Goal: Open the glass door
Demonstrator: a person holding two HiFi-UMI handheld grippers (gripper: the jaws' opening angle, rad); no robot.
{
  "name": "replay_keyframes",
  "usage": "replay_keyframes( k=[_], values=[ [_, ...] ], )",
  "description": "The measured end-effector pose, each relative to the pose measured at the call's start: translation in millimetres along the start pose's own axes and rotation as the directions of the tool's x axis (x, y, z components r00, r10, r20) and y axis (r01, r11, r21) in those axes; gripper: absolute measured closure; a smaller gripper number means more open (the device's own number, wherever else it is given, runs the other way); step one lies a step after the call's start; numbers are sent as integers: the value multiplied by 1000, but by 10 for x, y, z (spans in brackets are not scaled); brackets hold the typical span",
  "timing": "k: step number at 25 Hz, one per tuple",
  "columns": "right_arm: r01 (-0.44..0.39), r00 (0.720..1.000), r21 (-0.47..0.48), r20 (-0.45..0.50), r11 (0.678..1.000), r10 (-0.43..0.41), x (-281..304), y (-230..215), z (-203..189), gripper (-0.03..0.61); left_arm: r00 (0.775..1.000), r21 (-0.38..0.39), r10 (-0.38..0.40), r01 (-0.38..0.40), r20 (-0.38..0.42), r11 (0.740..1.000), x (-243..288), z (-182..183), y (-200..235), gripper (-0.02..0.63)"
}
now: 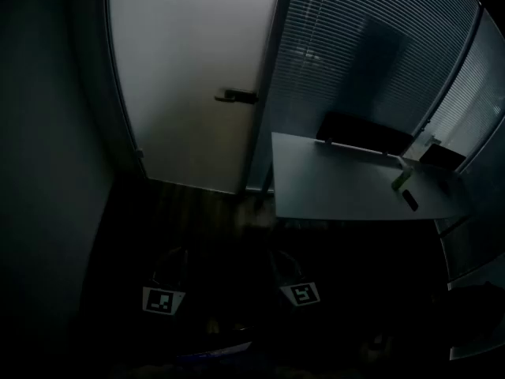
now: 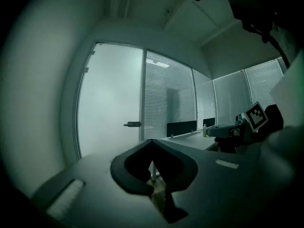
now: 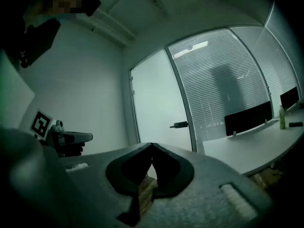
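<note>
- The left hand-held gripper [image 2: 152,141] is fully closed: its two dark jaws meet at the tips, with nothing between them.
- The right hand-held gripper [image 3: 152,144] is closed in the same way, tips together and holding nothing.
- In the head view both sit low in the dark foreground, side by side, and only their marker cubes [image 1: 163,300] [image 1: 301,294] catch the light.
- The glass door [image 1: 189,77] is frosted and pale. It stands ahead of both grippers and well apart from them, and appears to sit closed in its frame.
- Its dark lever handle [image 1: 237,96] is on the door's right edge, just beside the frame post, and neither gripper touches it.
- To the right of the door runs a glazed wall covered with horizontal blinds [image 1: 355,54].
- A white tabletop [image 1: 339,188] stands against that wall, with a dark divider panel [image 1: 363,133] along its far edge.
- A small green bottle [image 1: 402,180] stands near the tabletop's right end.
- A plain wall [image 1: 47,133] closes the left side, and a dark wooden floor [image 1: 197,204] lies below the door.
</note>
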State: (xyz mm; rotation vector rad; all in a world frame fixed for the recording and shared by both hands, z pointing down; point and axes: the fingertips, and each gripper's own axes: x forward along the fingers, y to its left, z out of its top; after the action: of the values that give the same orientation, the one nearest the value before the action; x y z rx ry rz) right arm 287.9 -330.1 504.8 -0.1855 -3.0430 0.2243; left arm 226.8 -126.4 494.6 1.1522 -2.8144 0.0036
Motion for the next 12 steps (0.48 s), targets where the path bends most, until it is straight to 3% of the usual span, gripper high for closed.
replay_keyframes(
  k=[12],
  values=[
    [5,1000,5,1,1000,-5,155,333,-33,577,1000,0,-8,9,18,1000,-160,28,342,611]
  ],
)
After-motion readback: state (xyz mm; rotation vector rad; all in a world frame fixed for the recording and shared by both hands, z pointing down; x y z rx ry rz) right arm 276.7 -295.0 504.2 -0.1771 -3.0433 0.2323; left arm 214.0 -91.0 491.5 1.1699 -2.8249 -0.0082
